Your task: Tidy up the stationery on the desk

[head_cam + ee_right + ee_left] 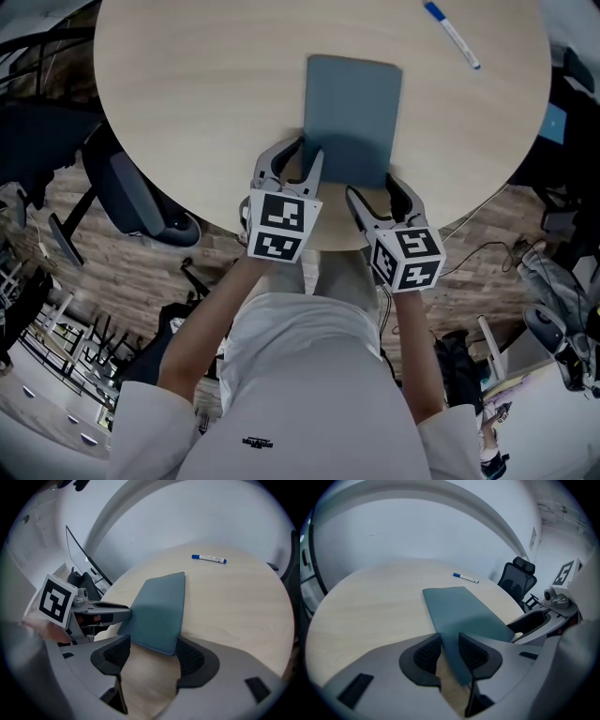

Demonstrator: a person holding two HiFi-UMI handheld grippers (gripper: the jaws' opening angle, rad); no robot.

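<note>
- Light: bright, even, cool and diffuse, falling from overhead.
- Table top (187, 84): evenly lit with a faint sheen and no hard glare.
- Shadows: soft and short, beneath the left gripper (305, 155) and right gripper (372, 187).
- Blue folder (353, 112): matte, no reflection. Its near corner is blurred in the left gripper view.
- Gripper views: strong fisheye bend and black vignette at the corners. The near jaws are dim and soft, while the marker pen (209, 558) is sharp.
- Head view: edges bowed, floor darker.
</note>
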